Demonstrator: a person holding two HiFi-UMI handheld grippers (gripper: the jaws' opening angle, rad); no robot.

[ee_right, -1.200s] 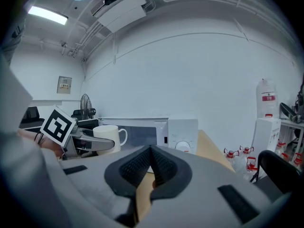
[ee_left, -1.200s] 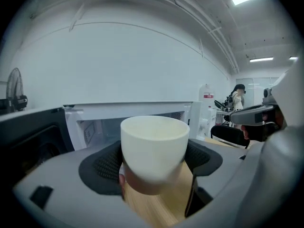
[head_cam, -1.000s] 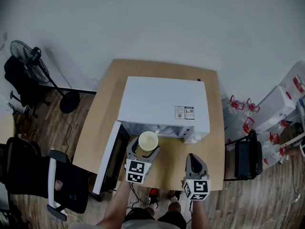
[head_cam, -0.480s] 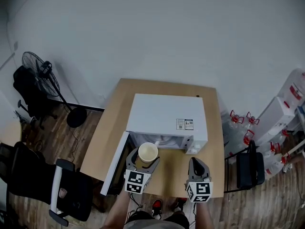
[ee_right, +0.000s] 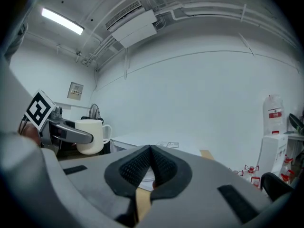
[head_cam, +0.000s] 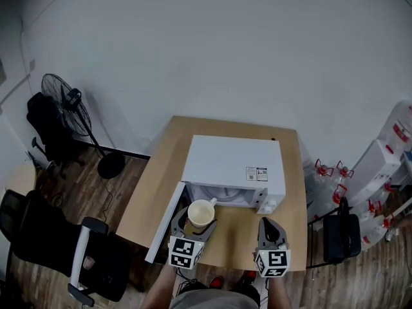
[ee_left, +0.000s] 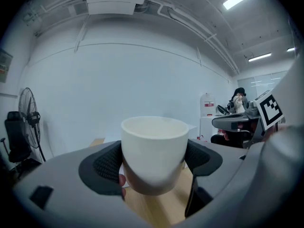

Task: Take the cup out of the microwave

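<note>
A white cup (head_cam: 201, 214) (ee_left: 154, 151) sits upright between the jaws of my left gripper (head_cam: 194, 221) (ee_left: 154, 163), which is shut on it. It hangs above the table just in front of the white microwave (head_cam: 233, 168), whose door (head_cam: 164, 223) stands open to the left. From the right gripper view the cup (ee_right: 90, 136) shows at the left, its handle pointing toward the microwave. My right gripper (head_cam: 271, 231) (ee_right: 151, 167) is shut on nothing, its pads pressed together, over the table's front right part.
The wooden table (head_cam: 158, 172) carries only the microwave. A black chair (head_cam: 61, 250) stands at the left, a fan (head_cam: 67, 102) behind it. Water bottles (head_cam: 331, 176) and another black chair (head_cam: 342, 237) are at the right.
The head view has shifted, so the table and microwave show lower and smaller. The cup stays held in my left gripper in front of the microwave opening. My right gripper stays shut.
</note>
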